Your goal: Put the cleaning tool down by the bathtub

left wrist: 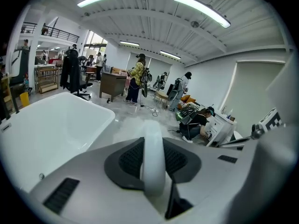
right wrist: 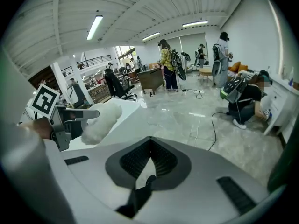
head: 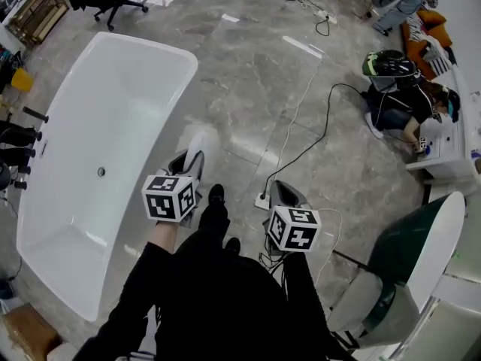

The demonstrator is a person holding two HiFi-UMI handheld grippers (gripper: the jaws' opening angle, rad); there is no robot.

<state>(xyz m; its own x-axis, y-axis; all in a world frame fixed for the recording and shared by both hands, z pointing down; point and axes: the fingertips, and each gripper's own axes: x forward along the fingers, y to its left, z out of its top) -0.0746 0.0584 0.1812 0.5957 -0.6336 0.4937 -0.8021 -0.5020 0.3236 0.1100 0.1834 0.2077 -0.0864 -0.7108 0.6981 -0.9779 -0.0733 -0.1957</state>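
The cleaning tool is a white fluffy duster head on a white handle. My left gripper is shut on that handle, and the fluffy end sticks out past the jaws, over the floor beside the right rim of the white bathtub. In the right gripper view the fluffy head shows next to the tub's edge. My right gripper hangs lower right over the floor, jaws together with nothing between them.
A white power strip and a black cable lie on the marble floor just ahead of the right gripper. A person crouches by a white cabinet at the right. Black tub fittings stand at the left, and a green-and-white shell at the lower right.
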